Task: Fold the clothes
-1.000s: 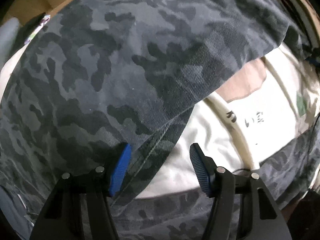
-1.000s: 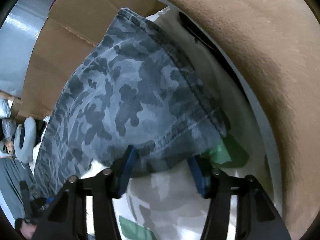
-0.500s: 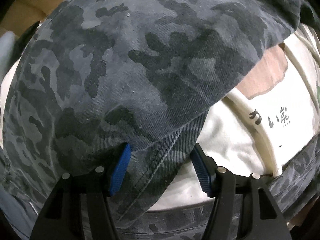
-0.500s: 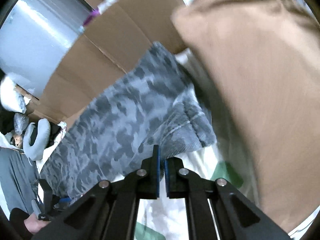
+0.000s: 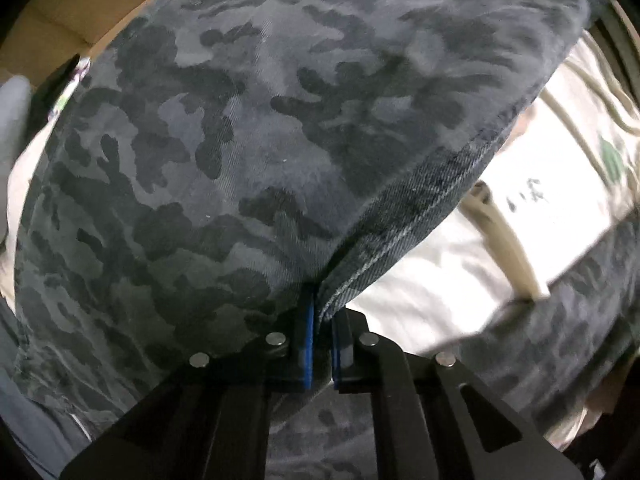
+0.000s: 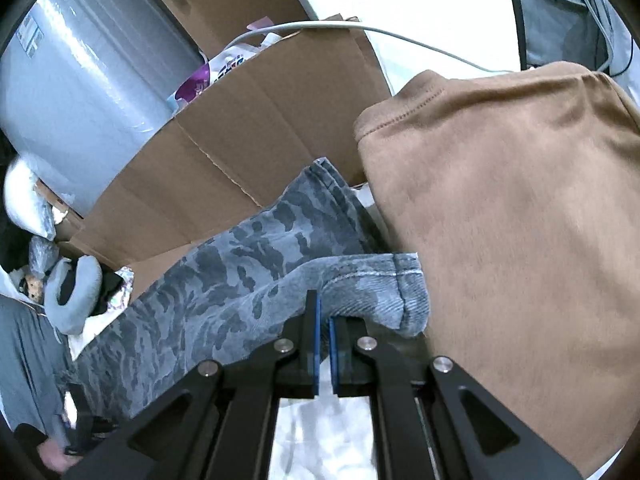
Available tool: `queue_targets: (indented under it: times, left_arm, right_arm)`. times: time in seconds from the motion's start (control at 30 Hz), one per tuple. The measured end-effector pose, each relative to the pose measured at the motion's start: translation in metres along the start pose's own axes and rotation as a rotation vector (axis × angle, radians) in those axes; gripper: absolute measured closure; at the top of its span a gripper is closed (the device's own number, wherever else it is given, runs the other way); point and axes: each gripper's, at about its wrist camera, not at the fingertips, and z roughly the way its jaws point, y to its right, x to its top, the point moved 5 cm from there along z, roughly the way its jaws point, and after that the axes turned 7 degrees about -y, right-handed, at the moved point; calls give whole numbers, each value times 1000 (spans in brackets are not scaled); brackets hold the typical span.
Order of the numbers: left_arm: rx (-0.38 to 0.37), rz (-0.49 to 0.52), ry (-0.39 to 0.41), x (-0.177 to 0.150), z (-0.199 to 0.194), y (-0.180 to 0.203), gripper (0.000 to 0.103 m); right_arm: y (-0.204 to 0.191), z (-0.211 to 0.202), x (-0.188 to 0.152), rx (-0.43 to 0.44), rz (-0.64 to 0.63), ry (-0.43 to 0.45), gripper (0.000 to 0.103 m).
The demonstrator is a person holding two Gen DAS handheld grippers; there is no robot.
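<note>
**Both grippers pinch a hem of the camouflage trousers**

We hold a pair of grey camouflage trousers (image 5: 248, 152) with both grippers. Our left gripper (image 5: 320, 340) has its blue pads closed tight on a stitched hem edge, and the cloth fans out from the pinch and fills most of that view. Under and beside the trousers lies a cream printed garment (image 5: 532, 204) with dark lettering and a small green patch.

Our right gripper (image 6: 324, 344) is likewise clamped on a hem of the same trousers (image 6: 240, 272), which in this view stretch away to the lower left, lifted off the surface. Just to the right, a folded tan garment (image 6: 520, 240) sits very near the pinched hem; we cannot tell whether they touch. Behind stand a cardboard box (image 6: 248, 136) and a grey suitcase (image 6: 80, 80), with a white cable (image 6: 400, 36) running across the top.

We judge a few risks from here. Each grip takes only a narrow strip of thick hem, so a hard tug could pull the cloth out of the pads. Swinging the right hem sideways could drag or topple the tan garment. The cream garment beneath could catch and ride along with the trousers, spoiling the fold. Uneven tension between the two grips could leave the legs twisted.
</note>
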Motion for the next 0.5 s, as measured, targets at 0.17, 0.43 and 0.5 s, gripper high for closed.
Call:
queue_targets:
  times: [0.17,0.43,0.5]
  left_arm:
    - [-40,19,-11,-9,-7,0,98]
    - [-104,7,-64,-9,-1,3,81]
    - [-148,-5,-68,-9,-7,4,73]
  right_arm:
    - [2,5,6,-18,1,-24,100]
    - [8,17,-18,-71,12,-127,87]
    - [14,16,-25,-81,31,-143,79]
